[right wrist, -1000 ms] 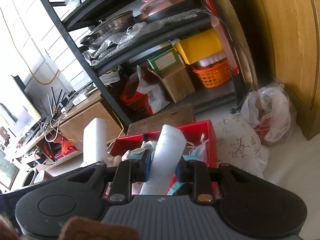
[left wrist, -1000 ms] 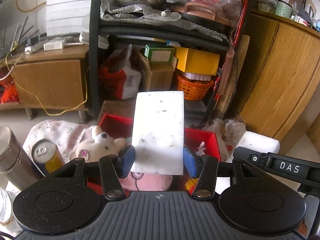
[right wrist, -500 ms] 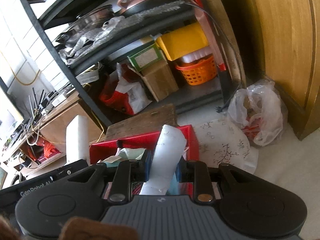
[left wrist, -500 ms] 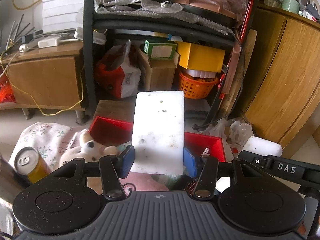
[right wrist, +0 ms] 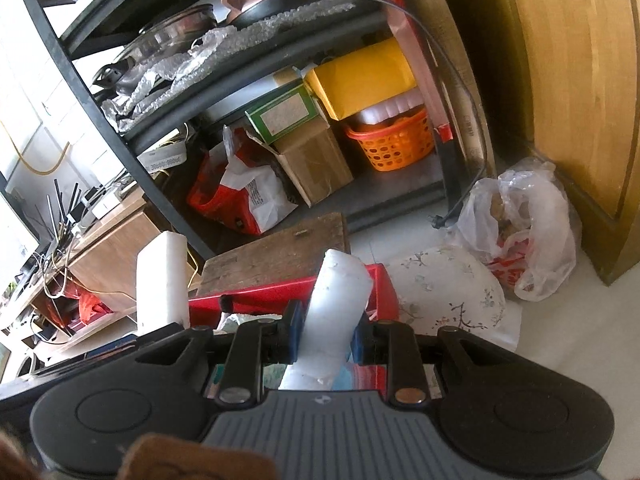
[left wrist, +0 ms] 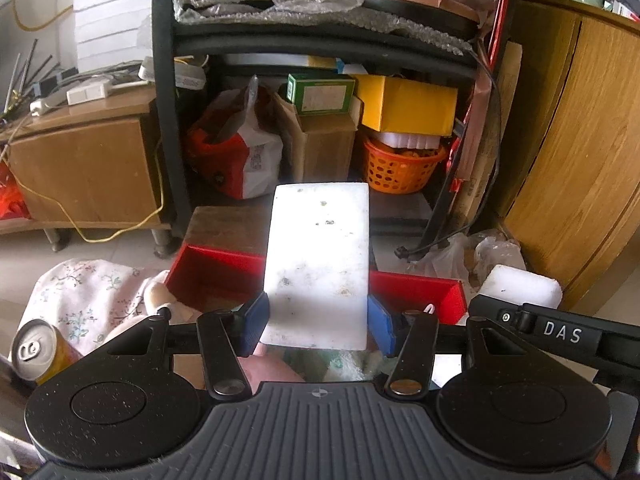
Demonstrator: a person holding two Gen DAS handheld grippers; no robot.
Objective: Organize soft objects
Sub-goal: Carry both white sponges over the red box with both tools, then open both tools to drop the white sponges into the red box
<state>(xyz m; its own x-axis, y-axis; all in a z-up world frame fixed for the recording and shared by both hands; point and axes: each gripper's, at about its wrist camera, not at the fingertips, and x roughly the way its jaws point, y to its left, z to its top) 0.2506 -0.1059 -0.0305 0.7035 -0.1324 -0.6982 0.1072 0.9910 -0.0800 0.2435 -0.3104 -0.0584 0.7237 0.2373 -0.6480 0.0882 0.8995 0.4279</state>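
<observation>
Over the last second both hands have carried their loads forward and down toward the red box [left wrist: 416, 294] on the floor in front of the black shelf [left wrist: 168, 120]: in the left wrist view the box's far wall has grown larger and slid up behind the held piece, while the drink can [left wrist: 38, 350] and the flowered cloth [left wrist: 84, 292] have drifted to the lower left edge. That suggests the carry is nearly over and the next step is likely a release into the box, which already holds some soft things, though they are mostly hidden under the grippers. The left gripper [left wrist: 318, 322] has its jaws spread about halfway and pinching a flat white foam block [left wrist: 320, 260] by its lower edge, the block standing upright over the box; the jaws have just eased apart a little, but the blue pads [left wrist: 254, 322] look to be against the block's sides. The right gripper [right wrist: 326, 338] has its jaws squeezed in hard on a thicker white foam piece [right wrist: 338, 300], which is pinched narrow at the pads and leans to the right above the box's right end.
</observation>
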